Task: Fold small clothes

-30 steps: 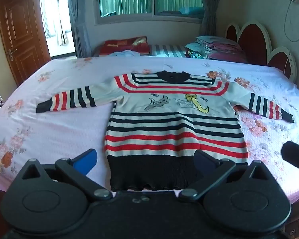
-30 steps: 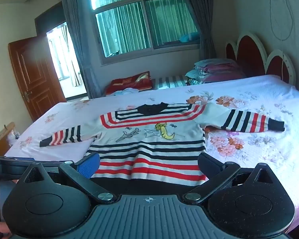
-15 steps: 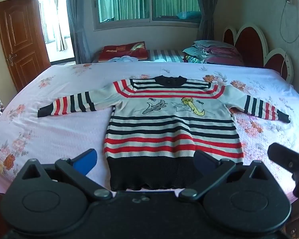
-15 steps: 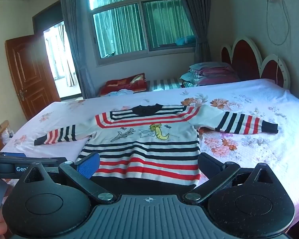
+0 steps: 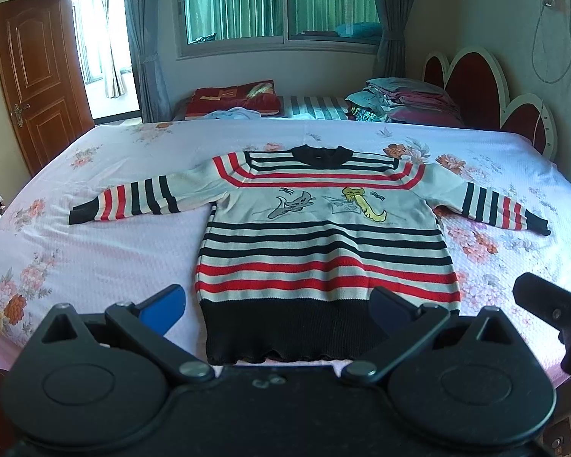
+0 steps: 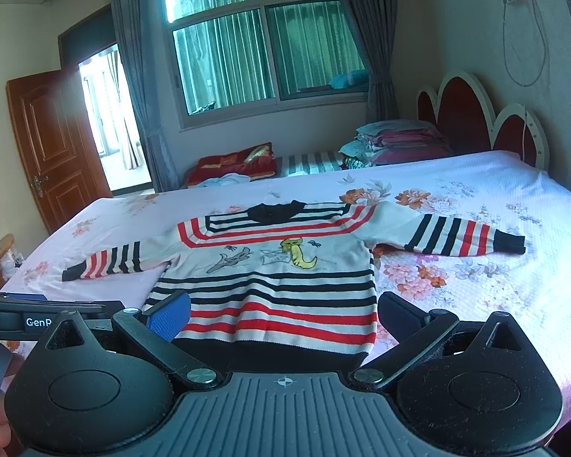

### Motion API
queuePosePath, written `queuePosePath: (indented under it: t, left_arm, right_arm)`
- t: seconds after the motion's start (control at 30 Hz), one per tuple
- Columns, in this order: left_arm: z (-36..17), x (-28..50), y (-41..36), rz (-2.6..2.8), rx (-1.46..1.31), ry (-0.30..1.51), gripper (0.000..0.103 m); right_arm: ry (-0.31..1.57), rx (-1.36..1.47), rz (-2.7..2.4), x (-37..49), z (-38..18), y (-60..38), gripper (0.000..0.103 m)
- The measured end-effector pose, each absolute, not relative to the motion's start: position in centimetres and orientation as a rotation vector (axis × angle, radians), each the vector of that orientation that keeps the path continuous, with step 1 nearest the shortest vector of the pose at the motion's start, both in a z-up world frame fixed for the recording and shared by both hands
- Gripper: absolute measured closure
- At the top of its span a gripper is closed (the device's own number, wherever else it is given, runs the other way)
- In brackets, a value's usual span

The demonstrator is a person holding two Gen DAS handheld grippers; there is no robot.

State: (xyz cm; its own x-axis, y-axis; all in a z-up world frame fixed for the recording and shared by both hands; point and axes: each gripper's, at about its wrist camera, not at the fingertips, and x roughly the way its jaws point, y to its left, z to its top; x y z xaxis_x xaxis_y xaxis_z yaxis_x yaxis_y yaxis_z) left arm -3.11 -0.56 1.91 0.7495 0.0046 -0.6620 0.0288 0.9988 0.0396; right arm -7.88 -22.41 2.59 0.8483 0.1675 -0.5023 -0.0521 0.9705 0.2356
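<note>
Our left gripper [image 5: 276,302] and right gripper [image 6: 283,314] hover with fingers spread, empty, near the black hem of the soft, limp striped knit sweater [image 5: 323,243]; we'd pinch a sleeve cuff.

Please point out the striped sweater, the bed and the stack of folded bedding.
striped sweater [image 5: 323,236], left wrist view, on its chest stripes.
bed [image 5: 95,251], left wrist view, on bare sheet.
stack of folded bedding [image 6: 399,141], right wrist view, on its middle.

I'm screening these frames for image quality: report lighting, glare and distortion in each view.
Left wrist view: daylight blows out the doorway, fisheye bends the bed edges, the sweater is sharp. Right wrist view: a hazy glare smear over the door, dark corner vignetting, the sweater is evenly lit.
</note>
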Motion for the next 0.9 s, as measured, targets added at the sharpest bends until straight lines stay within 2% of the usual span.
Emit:
queuePosePath:
  t: [0.9]
  left_arm:
    - [1.71, -2.85, -1.04, -0.015, 0.054, 0.73, 0.0]
  right_arm:
    - [0.553, 0.218, 0.115, -7.44, 2.12, -22.67, 0.0]
